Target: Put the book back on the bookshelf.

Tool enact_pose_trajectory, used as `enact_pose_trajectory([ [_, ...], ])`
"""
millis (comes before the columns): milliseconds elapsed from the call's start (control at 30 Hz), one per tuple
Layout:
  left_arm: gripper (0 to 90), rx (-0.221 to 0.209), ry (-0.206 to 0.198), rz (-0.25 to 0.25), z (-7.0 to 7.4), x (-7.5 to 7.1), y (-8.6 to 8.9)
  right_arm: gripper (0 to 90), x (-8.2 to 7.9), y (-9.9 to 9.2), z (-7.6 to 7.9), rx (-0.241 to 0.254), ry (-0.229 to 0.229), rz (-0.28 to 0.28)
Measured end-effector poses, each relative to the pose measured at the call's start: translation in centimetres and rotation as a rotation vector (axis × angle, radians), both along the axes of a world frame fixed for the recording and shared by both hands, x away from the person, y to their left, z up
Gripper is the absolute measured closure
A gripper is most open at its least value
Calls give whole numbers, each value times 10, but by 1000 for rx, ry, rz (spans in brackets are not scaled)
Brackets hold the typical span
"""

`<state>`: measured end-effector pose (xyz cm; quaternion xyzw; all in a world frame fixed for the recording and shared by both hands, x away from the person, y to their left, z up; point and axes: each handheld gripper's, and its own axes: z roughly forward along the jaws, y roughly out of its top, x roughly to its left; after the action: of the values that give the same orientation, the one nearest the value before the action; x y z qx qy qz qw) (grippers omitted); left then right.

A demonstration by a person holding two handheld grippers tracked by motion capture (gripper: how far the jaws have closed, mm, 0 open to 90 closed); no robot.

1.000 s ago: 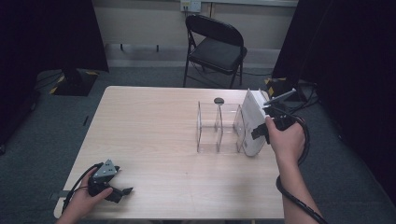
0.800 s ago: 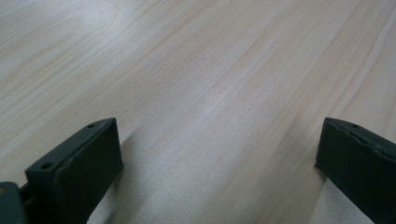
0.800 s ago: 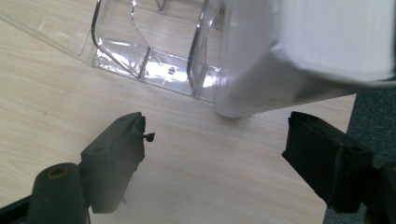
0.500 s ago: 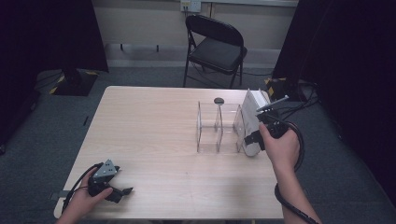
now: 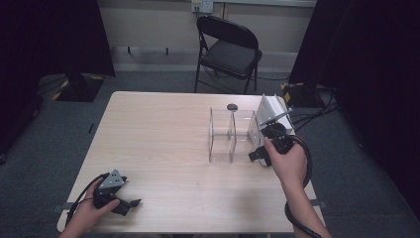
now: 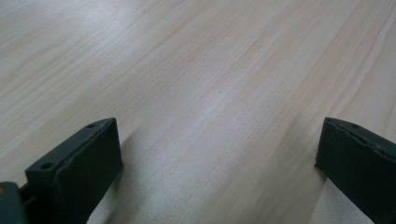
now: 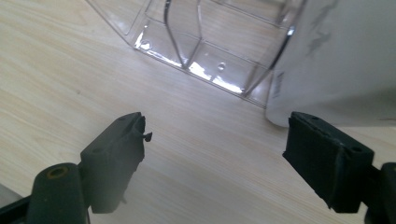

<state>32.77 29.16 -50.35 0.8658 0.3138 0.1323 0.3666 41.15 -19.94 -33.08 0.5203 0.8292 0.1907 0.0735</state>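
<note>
On the wooden tabletop (image 5: 163, 144), near its right edge, the clear acrylic organizer (image 5: 232, 135) stands beside a white box (image 5: 271, 113). The right gripper (image 7: 215, 154), jaws apart and empty, seems to be lining up; next it must close on the organizer. The left gripper (image 6: 219, 158) rests open at the near left corner.

- High view: the table (image 5: 163, 148) is evenly lit from above, while dark curtains at both sides swallow the light; the picture is soft and slightly grainy.
- Left gripper view: wood grain close up looks smooth and blurred, with soft shadows beside the black jaws.
- Right gripper view: bright glare glints on the clear plastic organizer (image 7: 205, 42); the white box (image 7: 345, 60) is out of focus.
</note>
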Motion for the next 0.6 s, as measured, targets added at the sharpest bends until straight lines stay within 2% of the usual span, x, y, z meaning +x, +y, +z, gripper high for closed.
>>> enact_pose_trajectory([
  [600, 0, -6, 6, 4, 0, 0, 0, 186, -6, 20, -15, 10, 7, 67],
])
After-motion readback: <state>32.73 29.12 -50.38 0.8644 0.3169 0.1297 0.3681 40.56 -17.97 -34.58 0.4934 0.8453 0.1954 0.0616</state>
